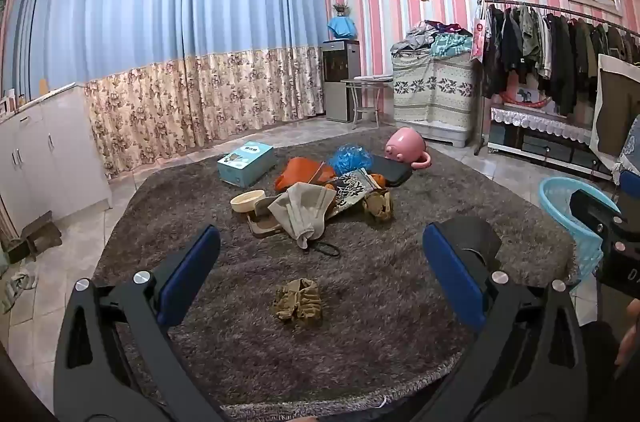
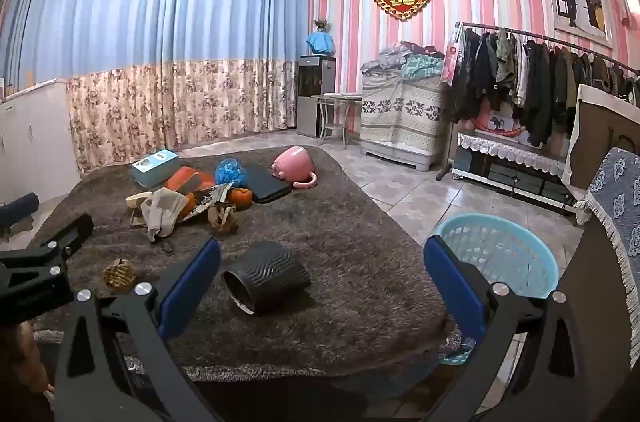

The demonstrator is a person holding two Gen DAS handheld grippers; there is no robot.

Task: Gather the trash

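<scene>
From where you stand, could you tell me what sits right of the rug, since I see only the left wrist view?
Observer: A light blue basket stands on the tiles beside the rug's right edge; it looks empty.
Operator: Thank you. What is that dark shape behind my right finger?
Observer: A black ribbed cup, lying on its side, mouth toward us.
Operator: Is the right gripper holding anything?
Observer: No, the right gripper is open, the cup lying loose ahead of it.
</scene>
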